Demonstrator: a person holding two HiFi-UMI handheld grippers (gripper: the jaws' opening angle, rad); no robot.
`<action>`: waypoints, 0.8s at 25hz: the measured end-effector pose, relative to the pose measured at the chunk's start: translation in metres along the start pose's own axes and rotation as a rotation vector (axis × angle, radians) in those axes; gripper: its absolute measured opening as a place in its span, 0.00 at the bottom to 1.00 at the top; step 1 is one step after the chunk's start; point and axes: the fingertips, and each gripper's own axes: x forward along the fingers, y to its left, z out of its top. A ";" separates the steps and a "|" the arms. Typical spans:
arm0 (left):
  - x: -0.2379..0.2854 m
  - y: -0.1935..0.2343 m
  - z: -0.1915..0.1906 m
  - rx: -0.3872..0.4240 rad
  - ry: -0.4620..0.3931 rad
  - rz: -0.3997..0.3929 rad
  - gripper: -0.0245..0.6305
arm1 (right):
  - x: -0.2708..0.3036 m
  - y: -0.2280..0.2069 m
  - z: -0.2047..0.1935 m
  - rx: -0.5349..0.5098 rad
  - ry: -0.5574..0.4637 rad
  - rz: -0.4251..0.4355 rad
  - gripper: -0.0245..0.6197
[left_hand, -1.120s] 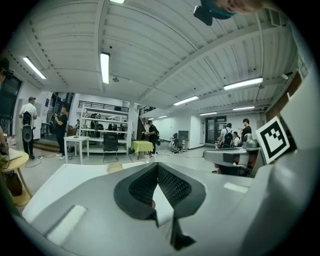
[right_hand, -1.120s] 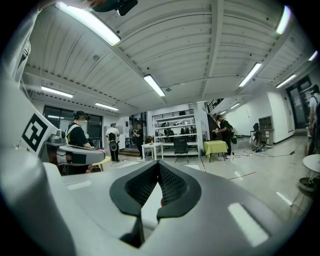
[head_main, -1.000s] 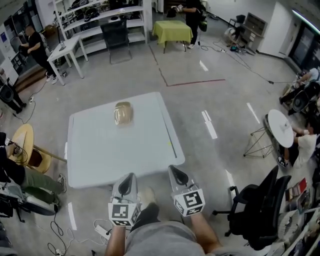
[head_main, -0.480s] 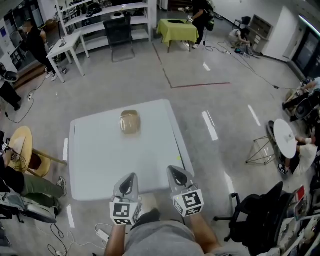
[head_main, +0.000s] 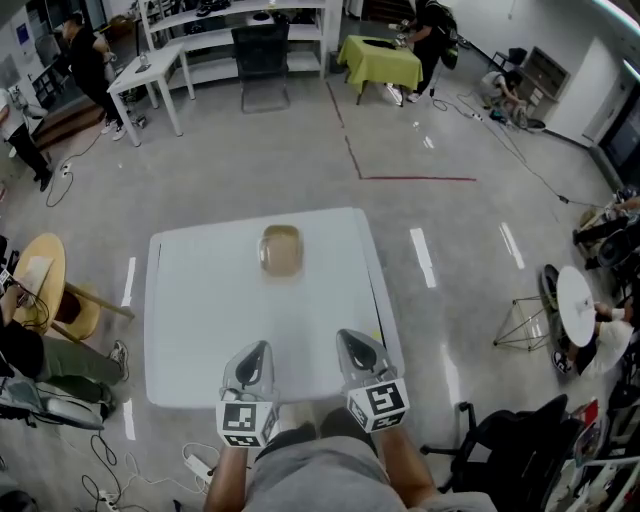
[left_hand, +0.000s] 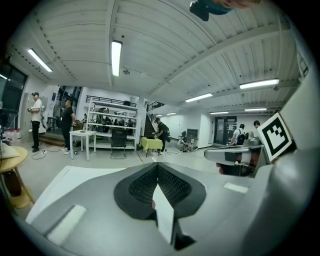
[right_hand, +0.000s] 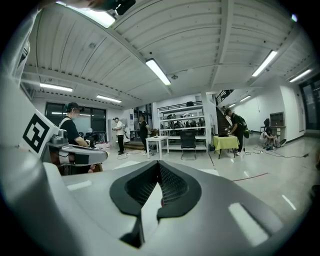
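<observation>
Jaws: left gripper (left_hand: 159, 186) and right gripper (right_hand: 159, 187) both pressed together, nothing between them.
Position: the pair sit side by side over the table's (head_main: 200, 325) near edge, tips aimed across it, not down.
Thing: tan object (head_main: 281, 250) on the table's far half, well apart from both grippers. Too small to tell what it is.
Technique: likely best to spread the jaws before nearing it, tilt the tips down toward the tabletop, and come in low and centred.
Risk: closed tips would probably shove it toward the table's far edge.
</observation>
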 end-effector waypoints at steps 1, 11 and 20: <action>0.002 0.004 -0.001 -0.005 0.001 0.004 0.05 | 0.005 0.000 0.000 0.001 0.004 0.005 0.05; 0.034 0.047 -0.027 -0.053 0.045 0.091 0.06 | 0.072 -0.004 -0.013 -0.005 0.064 0.090 0.05; 0.080 0.069 -0.038 -0.110 0.095 0.154 0.06 | 0.131 -0.026 -0.025 -0.011 0.141 0.170 0.05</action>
